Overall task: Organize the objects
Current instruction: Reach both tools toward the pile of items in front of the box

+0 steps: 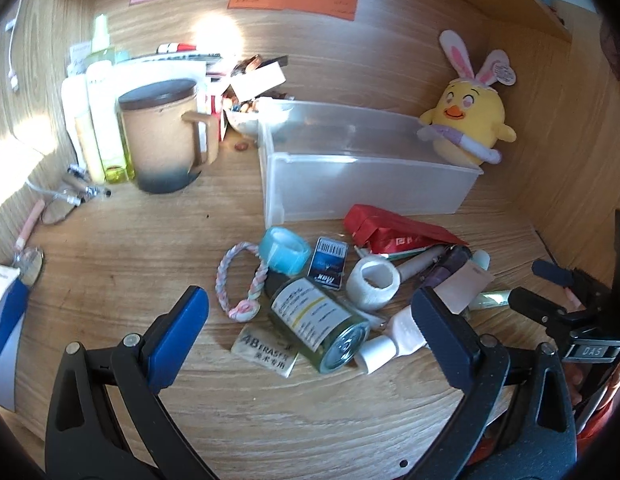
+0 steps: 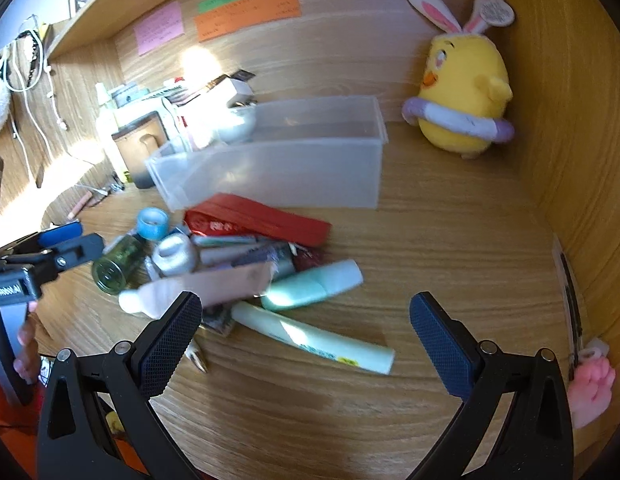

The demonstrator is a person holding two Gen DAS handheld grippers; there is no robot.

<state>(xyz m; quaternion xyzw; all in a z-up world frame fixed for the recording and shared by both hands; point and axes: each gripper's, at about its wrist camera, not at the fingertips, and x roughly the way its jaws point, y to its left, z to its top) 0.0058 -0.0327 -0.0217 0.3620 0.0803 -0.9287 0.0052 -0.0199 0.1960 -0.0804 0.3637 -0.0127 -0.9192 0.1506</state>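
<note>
My left gripper [image 1: 310,320] and right gripper [image 2: 306,330] both gape wide, holding nothing, above the green bottle [image 1: 321,320] and pale tube [image 2: 313,338] on the counter [image 1: 130,248].

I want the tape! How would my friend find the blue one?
Find the clear plastic bin on the desk. In the pile before it, by its front left corner, lies the blue tape roll. Its neighbour, the white tape roll, is white, not blue.
</note>
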